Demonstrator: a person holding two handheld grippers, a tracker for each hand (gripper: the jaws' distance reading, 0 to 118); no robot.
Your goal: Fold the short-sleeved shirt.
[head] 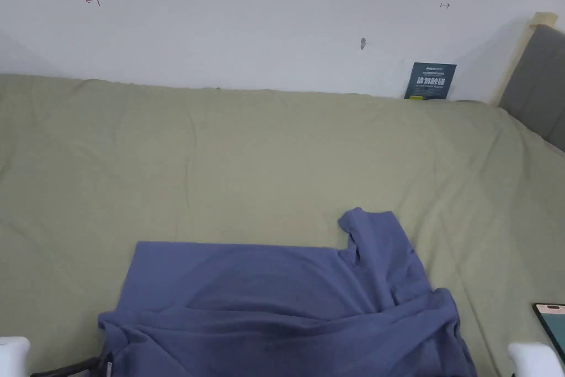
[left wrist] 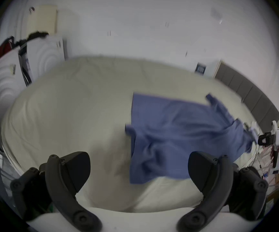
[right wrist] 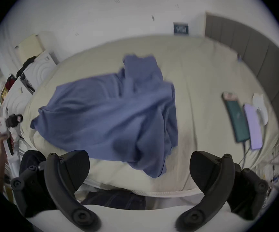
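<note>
Both grippers hang released off the near bed edge. From the left gripper (left wrist: 139, 168), the rumpled blue short-sleeved cotton shirt (left wrist: 182, 133) lies toward 1 o'clock; from the right gripper (right wrist: 139, 167), toward 11. Its long axis runs 9 to 3 across the pale green bedsheet (head: 265, 163), neither gripper clearly nearer.

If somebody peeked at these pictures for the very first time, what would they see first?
The blue shirt grabs the eye first: it lies rumpled on the pale green bed, near the front edge, with one sleeve poking up toward the wall. Next come the black claws, the left claw and right claw, both wide open with nothing in them. Two phones lie on the bed to the shirt's right.
</note>
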